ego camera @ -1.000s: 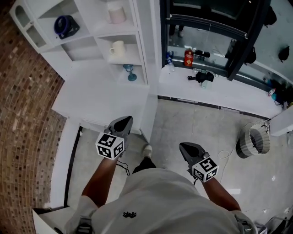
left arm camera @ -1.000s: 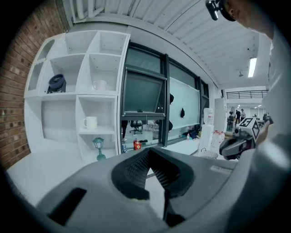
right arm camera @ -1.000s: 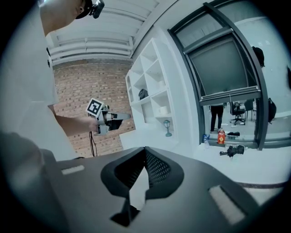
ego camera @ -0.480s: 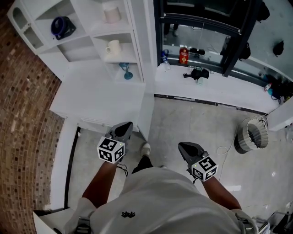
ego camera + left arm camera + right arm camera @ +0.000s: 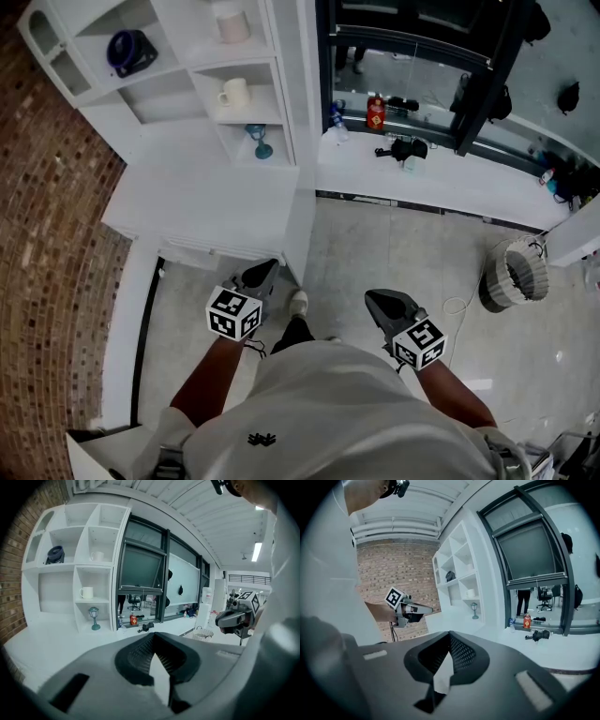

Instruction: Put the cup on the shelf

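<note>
Both claws are shut tight and hold nothing. In the head view, the left claw (image 5: 255,277) and the right claw (image 5: 380,302) hang low by the person's legs and point ahead. The cup (image 5: 234,91) is not in a claw. It stands upright in a middle box of the shelf (image 5: 248,63). A little lamp (image 5: 258,141) is in the box under it and a top cup (image 5: 232,25) is in the box above. A white bench (image 5: 206,202) lies between the claws and the shelf. The cup is well ahead and a bit to the left, so the left claw is nearer. In the left gripper view, the jaws meet at the tips with only air between them. The cup (image 5: 86,592) is up and to the left, with its handle on the left side. In the right gripper view, those jaws meet too, and the cup (image 5: 471,593) sits far off, a bit right of the tips. I think the cup is home already, so no grab looks needed.
</note>
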